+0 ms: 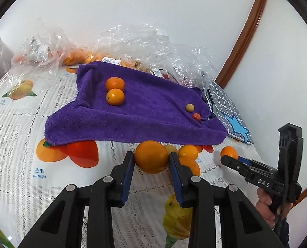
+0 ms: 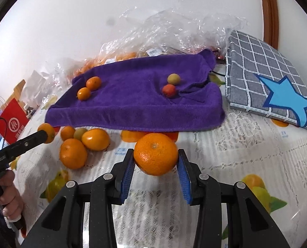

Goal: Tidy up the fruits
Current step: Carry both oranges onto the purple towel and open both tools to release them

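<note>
Jaws of the left gripper (image 1: 151, 161) nearly closed, pads pressing both sides of a small orange (image 1: 151, 157), held just above the worktop (image 1: 19, 140) at the near edge of the purple towel (image 1: 149, 107). Jaws of the right gripper (image 2: 156, 161) a bit wider, clamped on a bigger orange (image 2: 155, 154), also just off the worktop, near the towel's front edge.

On the towel: two small oranges (image 1: 114, 91) touching each other, far left; a yellow-green fruit (image 1: 189, 107) and a small red fruit (image 1: 196, 116) together at the right.

Loose oranges (image 2: 84, 145) clustered on the worktop left of the right gripper, just beside the towel's near edge.

Crumpled clear bags (image 1: 132, 45) with more fruit behind the towel. Grey checked cushion (image 2: 265, 72) with blue star at far right.
</note>
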